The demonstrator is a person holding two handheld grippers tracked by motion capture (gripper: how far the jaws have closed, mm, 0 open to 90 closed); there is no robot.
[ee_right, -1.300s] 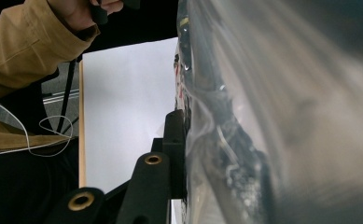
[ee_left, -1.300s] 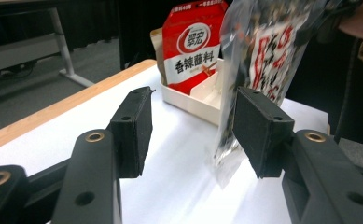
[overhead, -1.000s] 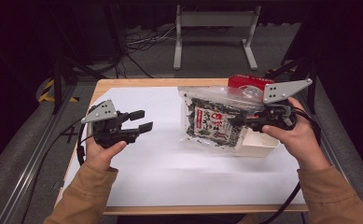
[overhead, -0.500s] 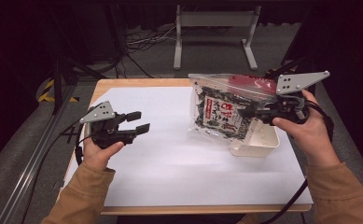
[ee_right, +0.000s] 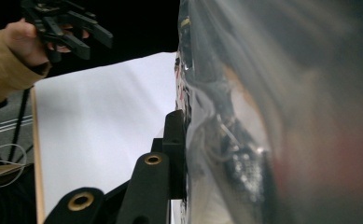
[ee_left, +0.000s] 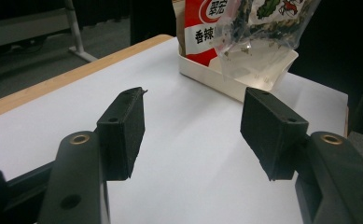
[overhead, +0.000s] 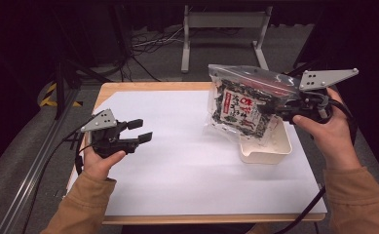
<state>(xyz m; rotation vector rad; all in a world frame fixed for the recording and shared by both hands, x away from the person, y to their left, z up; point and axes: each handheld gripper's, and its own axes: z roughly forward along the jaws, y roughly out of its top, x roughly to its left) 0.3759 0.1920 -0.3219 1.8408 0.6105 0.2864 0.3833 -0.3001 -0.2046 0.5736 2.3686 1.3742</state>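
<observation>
While clamped in the right tool (overhead: 285,108), clear plastic bag of dark dried food (overhead: 240,105) hanging tilted above white rectangular plastic tray (overhead: 265,148) on paper-covered tabletop (overhead: 192,161); left tool (overhead: 141,130) empty, jaws just widening.

bag (overhead: 240,105) above tray (overhead: 267,148), table's (overhead: 143,87) right

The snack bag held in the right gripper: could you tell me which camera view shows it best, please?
The high view: the whole snack bag hangs from the right gripper above the white tray. The left gripper view shows its lower end; the right gripper view, blurred plastic.
</observation>
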